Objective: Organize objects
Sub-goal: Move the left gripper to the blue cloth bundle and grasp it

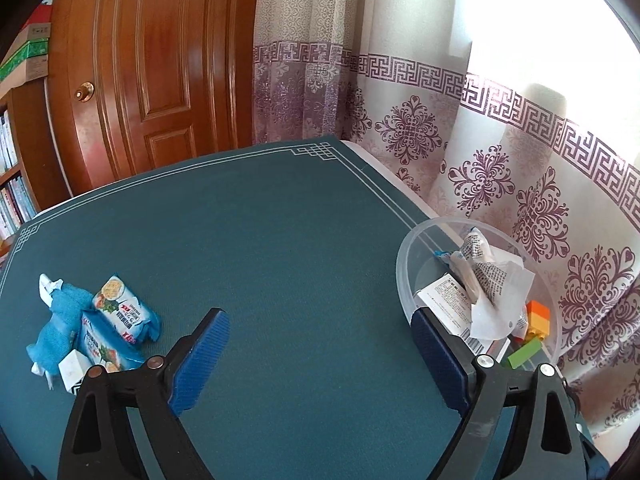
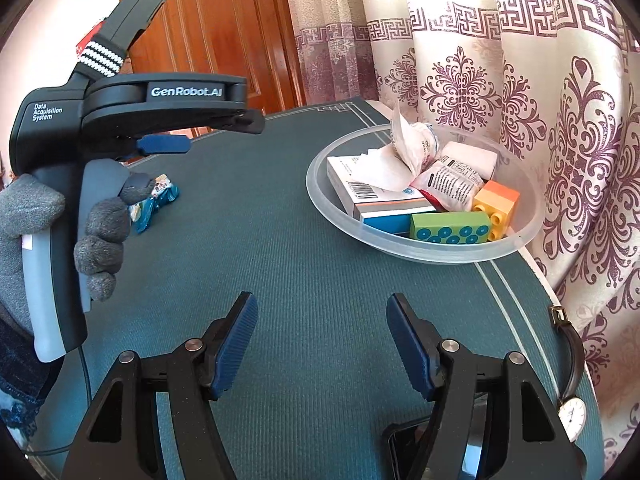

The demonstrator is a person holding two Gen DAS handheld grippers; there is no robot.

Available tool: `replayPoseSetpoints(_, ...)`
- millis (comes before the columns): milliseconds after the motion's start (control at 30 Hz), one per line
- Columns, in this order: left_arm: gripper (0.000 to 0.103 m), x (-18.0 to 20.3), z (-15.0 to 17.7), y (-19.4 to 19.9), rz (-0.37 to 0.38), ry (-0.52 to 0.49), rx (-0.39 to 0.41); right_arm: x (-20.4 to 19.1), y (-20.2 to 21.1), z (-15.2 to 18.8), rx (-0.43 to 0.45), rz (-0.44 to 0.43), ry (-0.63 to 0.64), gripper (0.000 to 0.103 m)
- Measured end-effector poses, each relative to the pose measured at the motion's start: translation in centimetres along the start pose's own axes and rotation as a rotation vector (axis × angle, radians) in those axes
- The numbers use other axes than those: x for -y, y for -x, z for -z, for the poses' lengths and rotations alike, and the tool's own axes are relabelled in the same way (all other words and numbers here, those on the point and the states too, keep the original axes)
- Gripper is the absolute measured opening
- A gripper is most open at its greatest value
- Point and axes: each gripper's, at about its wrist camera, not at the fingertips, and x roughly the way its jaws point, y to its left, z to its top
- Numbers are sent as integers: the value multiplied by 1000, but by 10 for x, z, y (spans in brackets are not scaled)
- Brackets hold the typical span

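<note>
My left gripper (image 1: 318,320) hangs open above the teal table mat (image 1: 280,220) with nothing between its blue pads. To its left lie two blue snack packets (image 1: 124,312), a blue mesh pouch (image 1: 60,320) and a small white box (image 1: 74,372). Beside its right finger stands a clear plastic bowl (image 1: 404,264) holding a white barcoded box (image 1: 444,304), crumpled packets, an orange block (image 1: 538,314) and a green block (image 1: 524,352). My right gripper (image 2: 322,300) is open and empty, short of the bowl (image 2: 320,184). The blue packets (image 2: 156,200) show behind a gloved hand (image 2: 100,232).
A wristwatch (image 2: 572,412) lies along the table's right edge, and a black phone (image 2: 404,448) sits under my right gripper. A patterned curtain (image 2: 520,100) hangs close behind the bowl. A wooden door (image 1: 152,80) and a bookshelf (image 1: 12,184) stand beyond the table.
</note>
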Motion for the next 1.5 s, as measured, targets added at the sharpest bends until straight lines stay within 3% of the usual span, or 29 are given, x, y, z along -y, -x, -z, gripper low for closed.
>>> replayPoseSetpoints(333, 100, -61, 16, 16, -99, 98, 20, -1, -1, 1, -5, 30, -7, 68)
replayPoseSetpoints(967, 100, -175, 45, 34, -282, 298, 31, 1, -3, -2, -16, 108, -21, 68)
replayPoseSetpoints(1267, 100, -212, 46, 33, -356, 315, 39, -1, -4, -2, -24, 125, -18, 68)
replayPoseSetpoints(1500, 100, -227, 44, 13, -391, 281, 3, -20, -7, -5, -53, 77, 9, 68)
